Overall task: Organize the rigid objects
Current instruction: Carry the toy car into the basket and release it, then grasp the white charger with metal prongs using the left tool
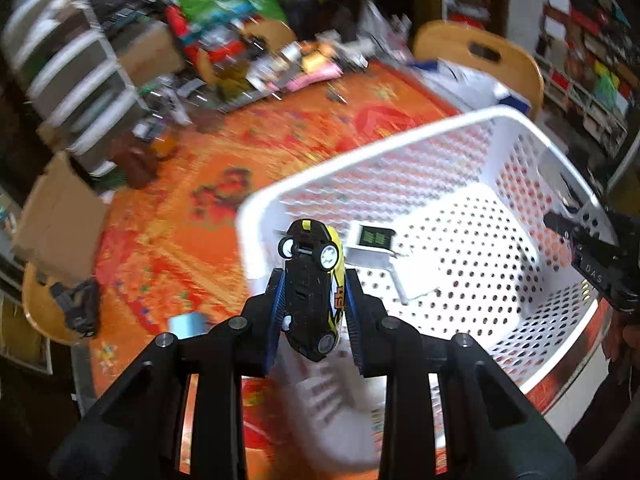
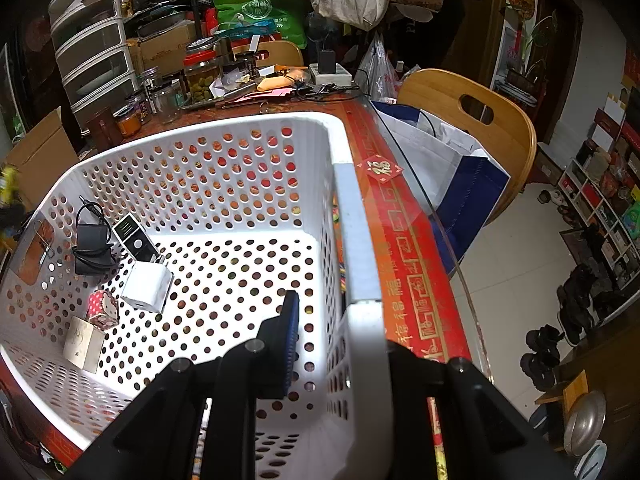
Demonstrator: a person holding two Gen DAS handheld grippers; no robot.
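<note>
While the left gripper point(image 1: 316, 304) is clamped on a toy car point(image 1: 314, 288) above the white basket's point(image 1: 360, 152) near rim, the right gripper point(image 2: 340, 344) pinches its side wall. Charger point(image 2: 147, 286), adapter point(image 2: 92, 248) and small boxes point(image 2: 84, 344) already lie inside; car drop remains.

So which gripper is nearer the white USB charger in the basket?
Left, as far as these views show. The left gripper, shut on the toy car, hangs by the basket rim near the white USB charger; the right gripper clamps the opposite wall.
</note>
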